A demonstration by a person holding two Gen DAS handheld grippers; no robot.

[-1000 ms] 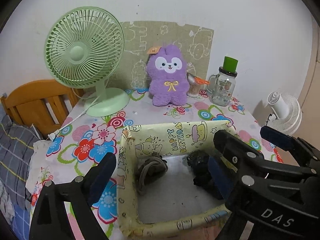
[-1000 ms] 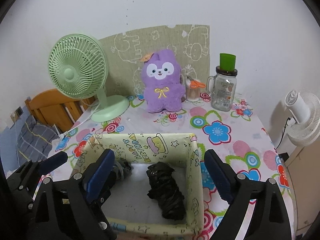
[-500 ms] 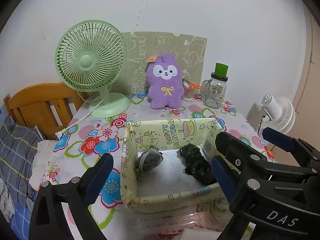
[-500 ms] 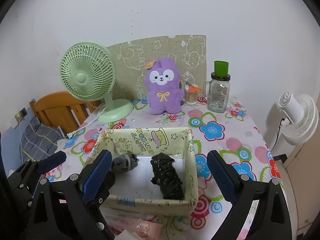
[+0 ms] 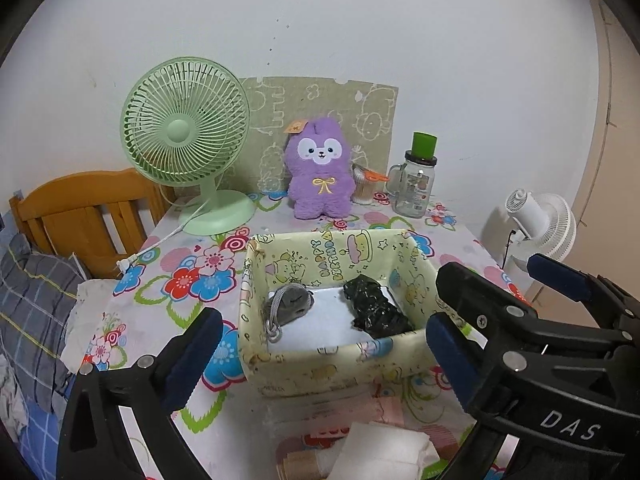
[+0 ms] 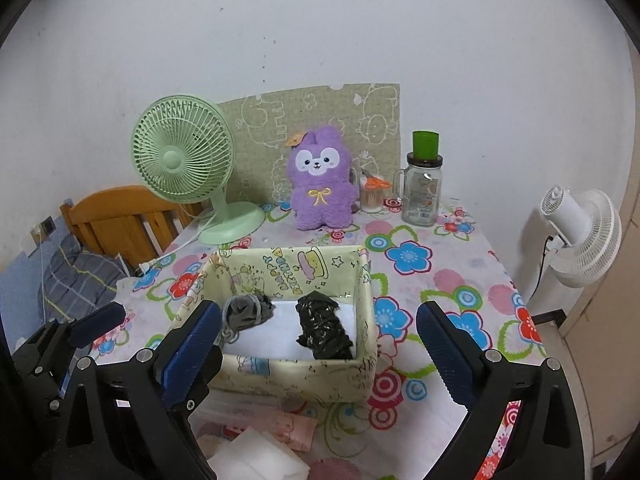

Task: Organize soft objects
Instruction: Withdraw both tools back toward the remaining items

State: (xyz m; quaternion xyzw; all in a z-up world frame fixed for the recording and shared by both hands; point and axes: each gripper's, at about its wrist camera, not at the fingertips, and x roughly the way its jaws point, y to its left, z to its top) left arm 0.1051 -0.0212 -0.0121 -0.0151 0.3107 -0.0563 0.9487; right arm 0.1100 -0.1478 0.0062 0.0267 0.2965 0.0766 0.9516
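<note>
Inside the pale yellow storage box (image 5: pixel 332 364) (image 6: pixel 304 376) on the flowered tablecloth (image 5: pixel 192 280) (image 6: pixel 440 280) lie two rolled soft items side by side but apart. The grey rolled sock (image 5: pixel 292 306) (image 6: pixel 248 312) sits at the box's left end, a looped edge trailing toward the near wall. The black rolled cloth (image 5: pixel 376 308) (image 6: pixel 322 330) lies at the right, its long axis running from the far wall toward the near right corner. The box's far inner wall carries cartoon prints and the words "HAPPY BIRTHDAY", tilted and only partly legible.

Both tools hover just short of the box's near wall. The left gripper (image 5: pixel 320 364) has its jaws opening, already spread wide with nothing between the blue pads. The right gripper (image 6: pixel 318 344) is also spread wide and empty; its black body, lettered "DAS", shows at the right of the left wrist view.

Near the front table edge lie white folded cloths (image 5: pixel 380 456) (image 6: pixel 256 460) and a pink packet (image 6: pixel 276 424), possibly tissues.

Behind the box stand a green desk fan (image 5: pixel 188 148) (image 6: pixel 188 164), a purple plush toy (image 5: pixel 320 172) (image 6: pixel 320 180), a toothpick cup (image 6: pixel 372 196) and a glass jar mug with a green cap (image 5: pixel 416 180) (image 6: pixel 422 184). A white fan (image 5: pixel 540 228) (image 6: pixel 580 236) stands off the table to the right, and a wooden headboard (image 5: pixel 80 208) rises at the left.
</note>
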